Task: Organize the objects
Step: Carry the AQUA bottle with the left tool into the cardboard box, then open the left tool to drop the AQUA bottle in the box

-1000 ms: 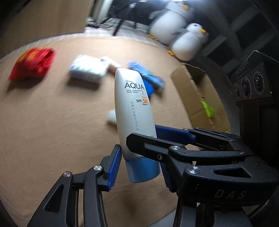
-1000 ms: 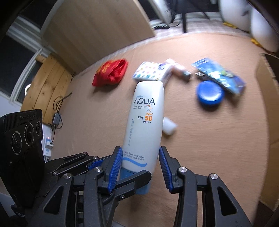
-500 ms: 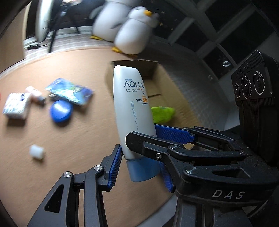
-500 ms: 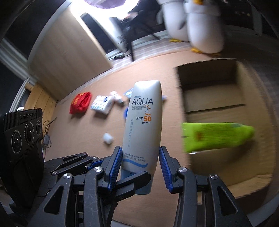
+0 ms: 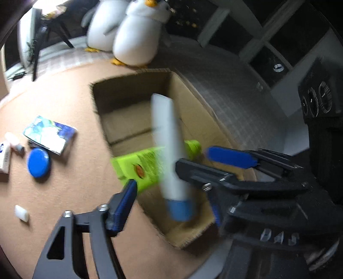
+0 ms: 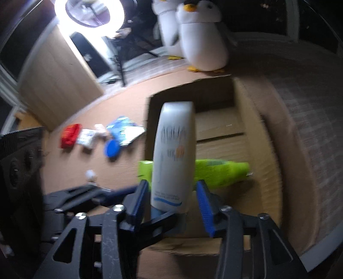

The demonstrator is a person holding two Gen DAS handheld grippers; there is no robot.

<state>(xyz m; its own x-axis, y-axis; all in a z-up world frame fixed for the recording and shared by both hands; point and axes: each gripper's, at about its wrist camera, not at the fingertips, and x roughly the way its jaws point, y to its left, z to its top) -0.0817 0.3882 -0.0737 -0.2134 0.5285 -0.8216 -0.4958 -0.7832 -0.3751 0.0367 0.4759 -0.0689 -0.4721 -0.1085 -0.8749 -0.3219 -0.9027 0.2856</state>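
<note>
A white sunscreen tube [image 5: 167, 146] with a blue cap stands blurred between both grippers, above the open cardboard box [image 5: 133, 85]. My left gripper [image 5: 171, 208] has its jaws opening, and a clear gap shows beside the cap. In the right wrist view the tube [image 6: 173, 154] sits between the pads of my right gripper [image 6: 171, 205], whose jaws are also opening, with thin gaps on both sides. A lime green tube [image 6: 218, 169] lies inside the box [image 6: 257, 120], under the white one.
On the tan mat left of the box lie a blue round lid [image 5: 38, 163], a blue-white packet [image 5: 50, 134], a small white piece [image 5: 21, 212] and a red pouch [image 6: 69, 136]. Two plush penguins [image 5: 137, 32] stand behind the box. A ring light [image 6: 90, 12] glares at the back.
Both grippers carried the white tube from over the mat to above the box. Their pads have come off it, and the tube is now blurred and tilted.
</note>
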